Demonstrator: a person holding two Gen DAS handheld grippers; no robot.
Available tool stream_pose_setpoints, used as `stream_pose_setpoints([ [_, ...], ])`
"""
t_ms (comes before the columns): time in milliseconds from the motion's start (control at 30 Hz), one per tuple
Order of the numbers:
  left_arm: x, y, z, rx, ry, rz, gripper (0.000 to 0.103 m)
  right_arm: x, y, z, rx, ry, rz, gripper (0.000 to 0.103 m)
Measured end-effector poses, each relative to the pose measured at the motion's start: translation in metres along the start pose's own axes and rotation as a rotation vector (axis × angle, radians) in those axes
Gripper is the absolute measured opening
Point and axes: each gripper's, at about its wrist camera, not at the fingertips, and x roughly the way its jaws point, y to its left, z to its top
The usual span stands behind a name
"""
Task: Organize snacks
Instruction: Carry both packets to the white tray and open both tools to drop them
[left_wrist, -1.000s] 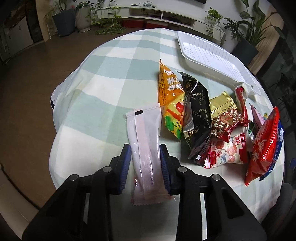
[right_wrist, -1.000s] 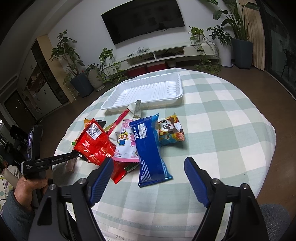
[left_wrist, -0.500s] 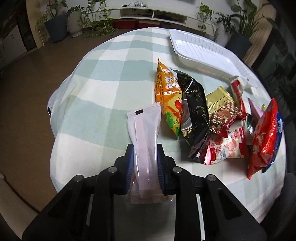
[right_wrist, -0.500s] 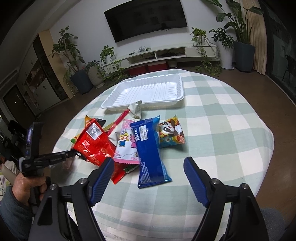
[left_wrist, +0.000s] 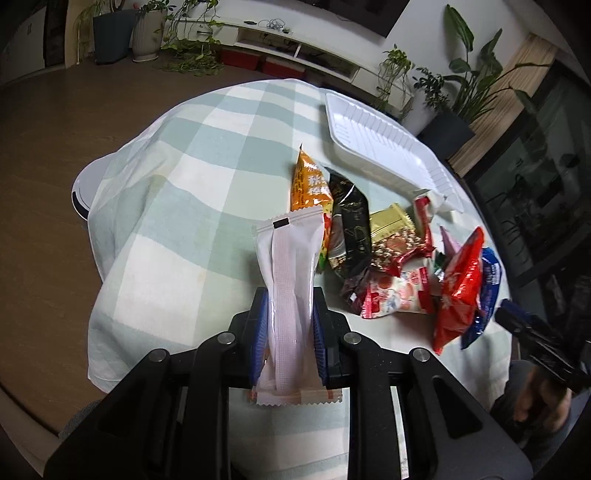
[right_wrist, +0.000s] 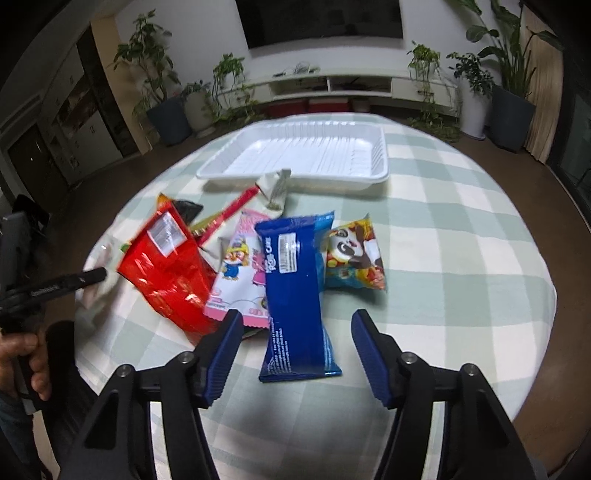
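My left gripper (left_wrist: 288, 314) is shut on a long white packet (left_wrist: 290, 258) and holds it a little above the checked tablecloth. A heap of snacks lies to its right: an orange packet (left_wrist: 308, 184), a black one (left_wrist: 349, 221), a gold one (left_wrist: 391, 221) and a red bag (left_wrist: 461, 291). My right gripper (right_wrist: 296, 319) straddles the near end of a blue cake packet (right_wrist: 295, 273). Its jaws are closing, and the pads stand clear of the packet's sides. A white tray (right_wrist: 306, 155) sits empty behind the heap.
A pink cartoon packet (right_wrist: 240, 273) and a red bag (right_wrist: 166, 269) lie left of the blue packet, a panda packet (right_wrist: 354, 254) on its right. The round table's edge curves close on every side. A hand (right_wrist: 22, 354) holds the left gripper at the left rim.
The left jaws closed on the white packet and raised it off the cloth. The right gripper came down toward the blue packet and its jaws narrowed around it.
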Motion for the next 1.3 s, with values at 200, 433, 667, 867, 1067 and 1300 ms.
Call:
stream_pose_setpoints([
  [200, -0.011, 0.003, 0.0, -0.008, -0.018, -0.037, 0.02, 0.021, -0.009, 0.001, 0.027, 0.059, 0.032, 0.049],
  [433, -0.014, 0.002, 0.001, -0.005, -0.024, -0.055, 0.02, 0.026, -0.008, -0.001, 0.005, 0.069, 0.06, 0.029],
  [667, -0.024, -0.005, 0.006, 0.014, -0.046, -0.08, 0.02, 0.01, -0.012, -0.003, 0.02, 0.039, 0.093, 0.027],
  [867, -0.036, -0.013, 0.018, 0.03, -0.07, -0.107, 0.02, -0.018, -0.028, 0.003, 0.091, -0.02, 0.148, 0.027],
  [1067, -0.042, -0.028, 0.059, 0.092, -0.103, -0.13, 0.02, -0.031, -0.063, 0.038, 0.164, -0.079, 0.162, 0.027],
  [1300, -0.02, -0.067, 0.146, 0.205, -0.087, -0.147, 0.02, -0.021, -0.099, 0.11, 0.227, -0.106, 0.195, 0.027],
])
